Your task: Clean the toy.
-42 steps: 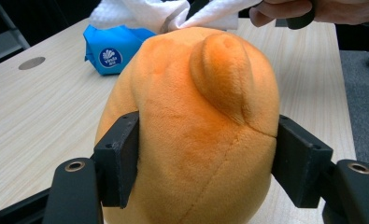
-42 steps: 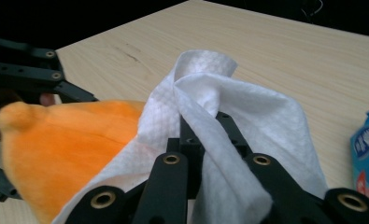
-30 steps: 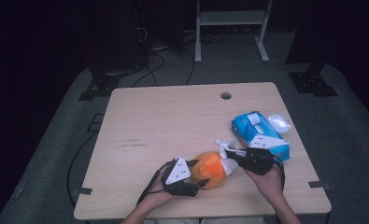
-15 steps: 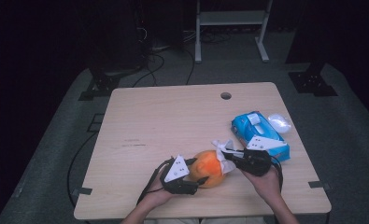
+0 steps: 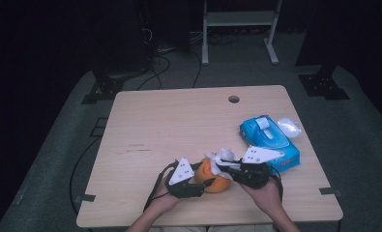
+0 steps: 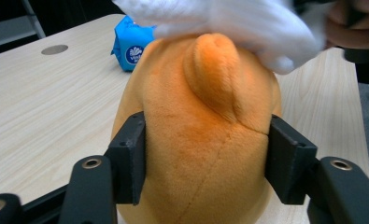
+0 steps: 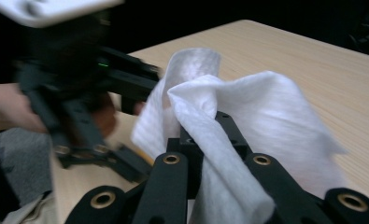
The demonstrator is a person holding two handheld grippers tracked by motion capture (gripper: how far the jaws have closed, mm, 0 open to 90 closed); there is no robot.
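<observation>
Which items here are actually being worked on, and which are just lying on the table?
In use: plush toy, clamped in the left hand-held gripper; white wipe, pinched in the right hand-held gripper and lying on the toy.
Lying about: blue wipes pack; small white object beside it.

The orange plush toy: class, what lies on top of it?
A white wipe, pinched by the right gripper, lies over the plush toy, which the left gripper clamps. The toy's top under the wipe is covered.
</observation>
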